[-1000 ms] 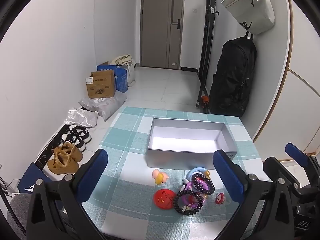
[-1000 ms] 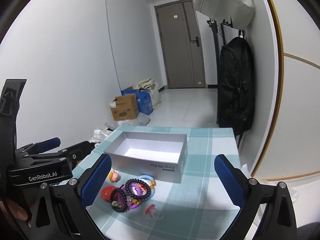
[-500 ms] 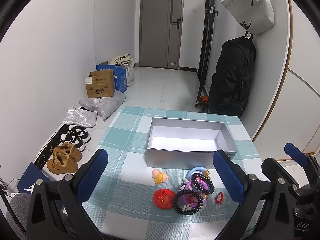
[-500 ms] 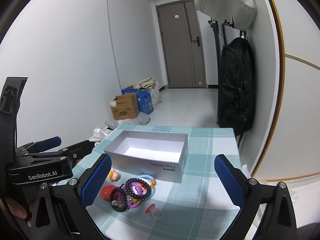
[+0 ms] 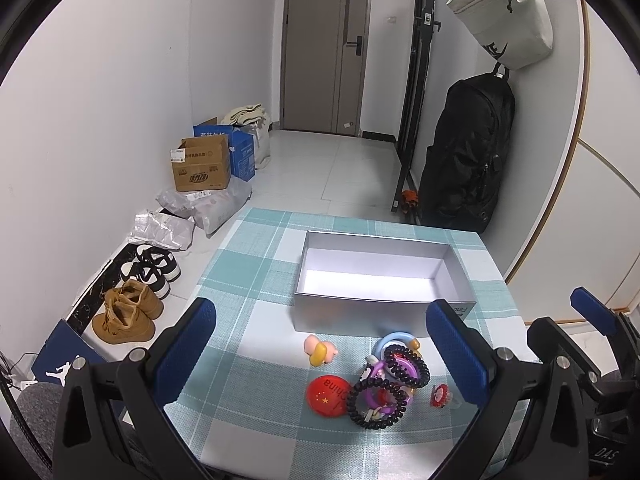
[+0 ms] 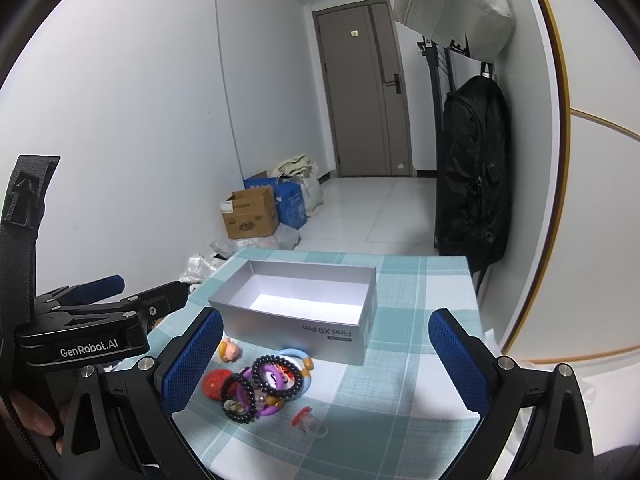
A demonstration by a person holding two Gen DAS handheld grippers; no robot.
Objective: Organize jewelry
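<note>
An open empty grey box [image 5: 380, 280] [image 6: 304, 304] stands on the checked tablecloth. In front of it lies a pile of jewelry: black coiled hair ties [image 5: 378, 400] [image 6: 276, 376], a purple ring [image 5: 376, 374], a blue ring [image 5: 394, 340], a red round badge [image 5: 326, 394] [image 6: 214, 384], a pink and yellow clip [image 5: 318, 350] [image 6: 229, 350] and a small red ring [image 5: 440, 394] [image 6: 306, 420]. My left gripper [image 5: 320, 360] is open above the pile. My right gripper [image 6: 326, 364] is open, to the right of the left one.
The table [image 5: 248, 264] stands near a white wall. Shoes [image 5: 132, 312], cardboard boxes [image 5: 202, 166] and bags lie on the floor at left. A black backpack [image 5: 468, 152] hangs at right beyond the table. The left gripper body [image 6: 84, 332] shows in the right wrist view.
Both grippers drifted only slightly; the views are almost the same. Nothing on the table moved.
</note>
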